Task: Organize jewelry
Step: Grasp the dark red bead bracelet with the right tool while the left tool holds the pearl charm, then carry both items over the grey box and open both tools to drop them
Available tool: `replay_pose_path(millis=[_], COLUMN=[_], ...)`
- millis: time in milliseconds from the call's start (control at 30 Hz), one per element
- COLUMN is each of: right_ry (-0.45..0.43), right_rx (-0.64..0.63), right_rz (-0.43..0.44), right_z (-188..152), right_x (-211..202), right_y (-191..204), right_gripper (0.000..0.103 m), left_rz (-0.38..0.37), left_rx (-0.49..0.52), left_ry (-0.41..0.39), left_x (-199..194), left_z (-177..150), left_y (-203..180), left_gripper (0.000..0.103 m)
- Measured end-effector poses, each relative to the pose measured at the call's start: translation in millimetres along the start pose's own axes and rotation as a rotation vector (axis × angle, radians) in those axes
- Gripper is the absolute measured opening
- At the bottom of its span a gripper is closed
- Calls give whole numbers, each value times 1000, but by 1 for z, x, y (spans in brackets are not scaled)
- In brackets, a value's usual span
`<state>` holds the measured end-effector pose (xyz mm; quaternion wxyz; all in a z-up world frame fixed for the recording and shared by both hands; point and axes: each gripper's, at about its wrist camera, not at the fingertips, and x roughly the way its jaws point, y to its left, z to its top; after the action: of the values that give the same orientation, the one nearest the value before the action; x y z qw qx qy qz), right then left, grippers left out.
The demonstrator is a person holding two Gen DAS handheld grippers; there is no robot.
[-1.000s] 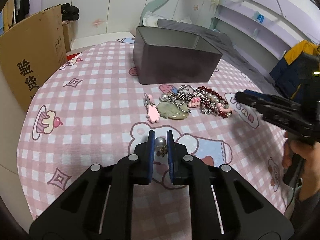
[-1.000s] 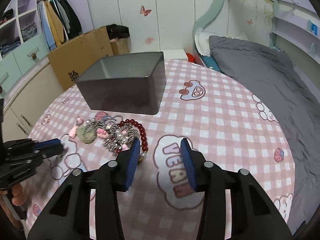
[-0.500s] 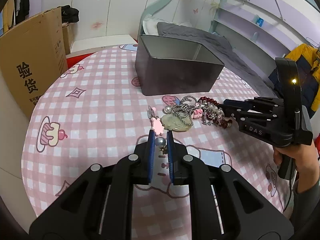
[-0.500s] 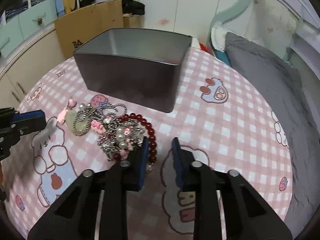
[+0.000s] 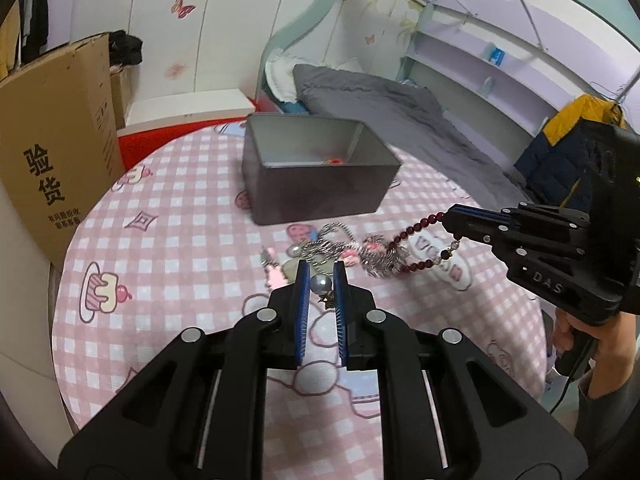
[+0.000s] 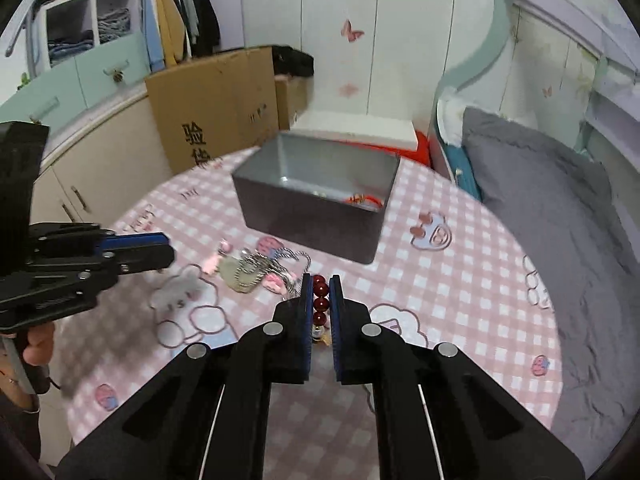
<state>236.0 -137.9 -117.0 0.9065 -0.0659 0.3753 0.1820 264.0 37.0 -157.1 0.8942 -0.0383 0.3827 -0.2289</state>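
Left gripper (image 5: pixel 321 280): its blue pads are closed narrowly on a grey pearl earring (image 5: pixel 319 283), with a small dark charm hanging under the pearl. The gripper is held above the pink checked tablecloth (image 5: pixel 180 248), on the near side of the jewelry heap.

Right gripper (image 6: pixel 321 292): its pads are clamped on a dark red bead bracelet (image 6: pixel 320 303); three beads sit in a line between the pads. Seen from the left wrist, the bracelet (image 5: pixel 416 236) is lifted clear of the cloth and strung out from the gripper tips back toward the heap, where it is caught up in a silver chain (image 5: pixel 332 240). A fuzzy, blurred tangle hangs along the strand; I cannot tell what it consists of.

Remaining heap: the chain, a pale green pendant (image 6: pixel 236 276) and a pink charm (image 6: pixel 210 266) lie together on the cloth, just in front of the box.

Grey metal box (image 5: pixel 320 196): open at the top, standing upright on the table beyond the heap. A small red and orange item (image 6: pixel 360 199) lies on its floor near one corner; its kind cannot be made out.

Surroundings: a cardboard carton (image 5: pixel 56 152) printed with Chinese characters stands beside the table, and a bed with a grey cover (image 6: pixel 560 208) lies on the far side.
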Motion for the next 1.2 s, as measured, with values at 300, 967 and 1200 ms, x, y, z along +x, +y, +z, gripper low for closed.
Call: replay_pose_path(millis=[300,967,1200], right_ry=[-85,-213,-136], right_rx=[-11,58,81], right_rz=[13,3,17], right_z=[14,81,75], right_x=[-42,8,57], right_y=[9,-20,-29], right_gripper=[6,6,6], left_rz=[-48,-145,-114], left_rx=[18,-64,-94], left_ry=[-27,39,103], left_x=[-15,61,98], left_z=[10,109,109], left_y=[-14,15,27], left_gripper=[12,12,12])
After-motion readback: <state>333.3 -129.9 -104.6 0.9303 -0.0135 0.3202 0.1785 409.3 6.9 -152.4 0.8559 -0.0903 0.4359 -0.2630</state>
